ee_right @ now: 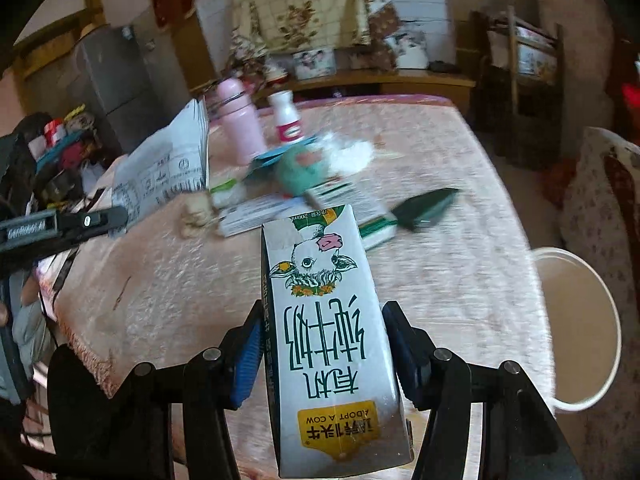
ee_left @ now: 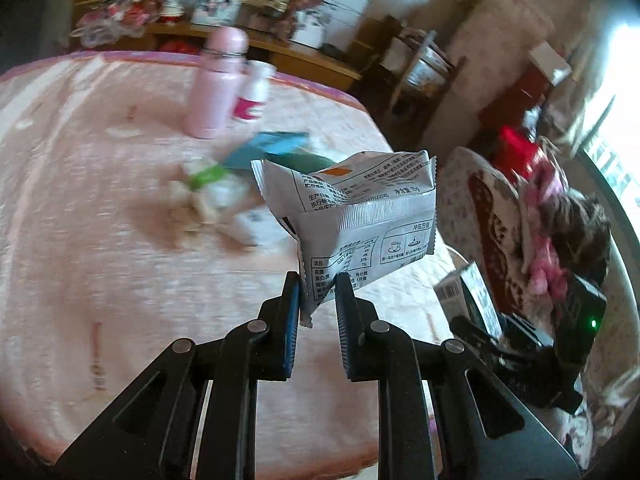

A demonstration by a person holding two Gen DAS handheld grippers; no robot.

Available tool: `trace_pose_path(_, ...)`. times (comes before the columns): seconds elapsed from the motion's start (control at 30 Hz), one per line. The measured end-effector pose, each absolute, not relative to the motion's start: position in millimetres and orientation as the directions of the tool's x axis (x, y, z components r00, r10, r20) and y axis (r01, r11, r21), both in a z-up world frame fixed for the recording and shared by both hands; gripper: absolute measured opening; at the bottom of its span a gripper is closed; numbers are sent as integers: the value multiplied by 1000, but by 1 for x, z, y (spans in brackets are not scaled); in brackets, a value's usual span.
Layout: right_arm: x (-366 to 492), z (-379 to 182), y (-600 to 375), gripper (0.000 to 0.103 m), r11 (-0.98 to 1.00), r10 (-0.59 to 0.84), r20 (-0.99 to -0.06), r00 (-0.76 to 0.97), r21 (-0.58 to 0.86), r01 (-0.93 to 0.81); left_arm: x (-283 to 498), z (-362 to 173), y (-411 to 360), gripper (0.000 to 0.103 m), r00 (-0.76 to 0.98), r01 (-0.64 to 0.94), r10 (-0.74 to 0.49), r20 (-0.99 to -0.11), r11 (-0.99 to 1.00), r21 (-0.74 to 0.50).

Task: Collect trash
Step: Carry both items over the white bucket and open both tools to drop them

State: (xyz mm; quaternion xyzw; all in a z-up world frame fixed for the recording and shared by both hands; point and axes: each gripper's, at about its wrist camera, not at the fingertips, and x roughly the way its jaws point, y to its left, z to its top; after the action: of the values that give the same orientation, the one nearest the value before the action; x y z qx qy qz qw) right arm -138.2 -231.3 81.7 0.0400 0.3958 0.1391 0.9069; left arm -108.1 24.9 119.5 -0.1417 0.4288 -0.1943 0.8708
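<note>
My left gripper (ee_left: 320,292) is shut on the bottom corner of a white printed snack wrapper (ee_left: 352,208), held up above the pink-clothed table (ee_left: 100,220). My right gripper (ee_right: 326,316) is shut on a white milk carton (ee_right: 320,264) with a cow drawing, its length pointing away from the camera. In the right wrist view the left gripper (ee_right: 116,218) and its wrapper (ee_right: 168,168) hang at the left. A pile of trash (ee_right: 304,184) lies mid-table: blue and green packets, crumpled tissue and flat boxes.
A pink flask (ee_right: 240,124) and a small white bottle with a pink label (ee_right: 286,118) stand behind the pile. A white round bin (ee_right: 576,320) sits on the floor at the table's right edge, beside a patterned seat (ee_right: 600,200). Shelves and clutter line the back wall.
</note>
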Motion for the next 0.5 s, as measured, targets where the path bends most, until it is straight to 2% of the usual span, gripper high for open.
trace_pose_path(0.5, -146, 73, -397, 55, 975, 11, -749, 662, 156, 160, -85, 100, -168, 15, 403, 419, -524, -750, 835, -358)
